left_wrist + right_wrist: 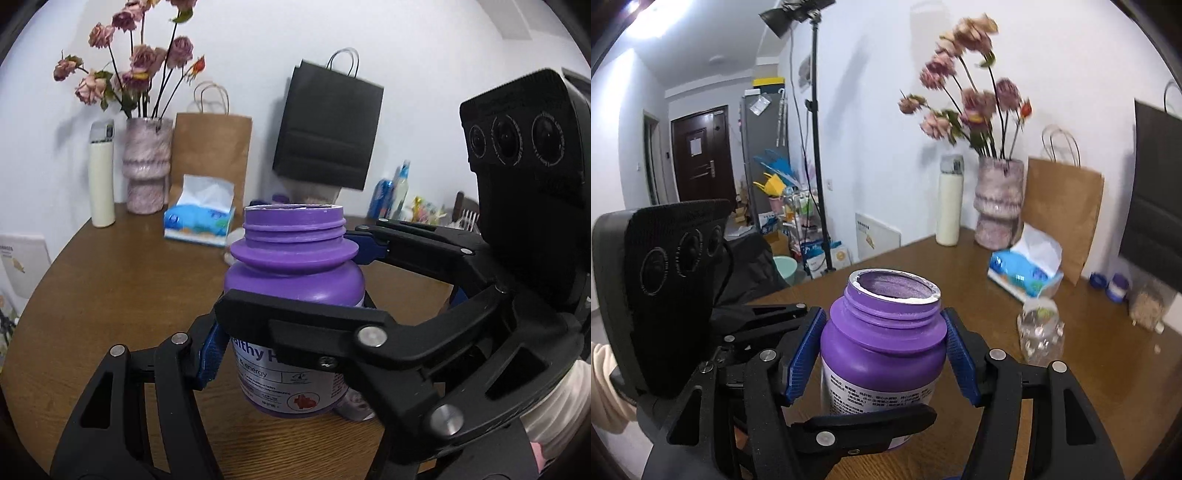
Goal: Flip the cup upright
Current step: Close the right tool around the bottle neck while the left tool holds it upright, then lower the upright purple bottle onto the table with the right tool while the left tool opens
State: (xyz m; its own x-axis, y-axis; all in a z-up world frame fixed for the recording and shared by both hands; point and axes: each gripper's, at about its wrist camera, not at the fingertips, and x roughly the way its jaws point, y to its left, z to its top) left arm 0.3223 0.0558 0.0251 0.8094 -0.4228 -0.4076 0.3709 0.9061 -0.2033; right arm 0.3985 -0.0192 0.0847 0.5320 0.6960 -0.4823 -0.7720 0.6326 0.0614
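Observation:
A purple plastic jar [293, 291] with an open threaded mouth stands upright just above the brown wooden table [110, 280]. It has no lid. It also shows in the right wrist view [882, 343]. My left gripper [288, 362] is shut on the jar's body, with a blue pad [210, 356] pressed on its left side. My right gripper [882, 354] is shut on the jar's shoulder from the other side, blue pads [805, 354] touching both flanks. The right gripper's body [524, 177] fills the right of the left wrist view.
A tissue box [199, 218], a pink vase with dried flowers [147, 166], a cream thermos [101, 177], a brown paper bag [210, 155] and a black bag [328, 125] stand along the wall. A clear crumpled bottle [1039, 328] stands right of the jar.

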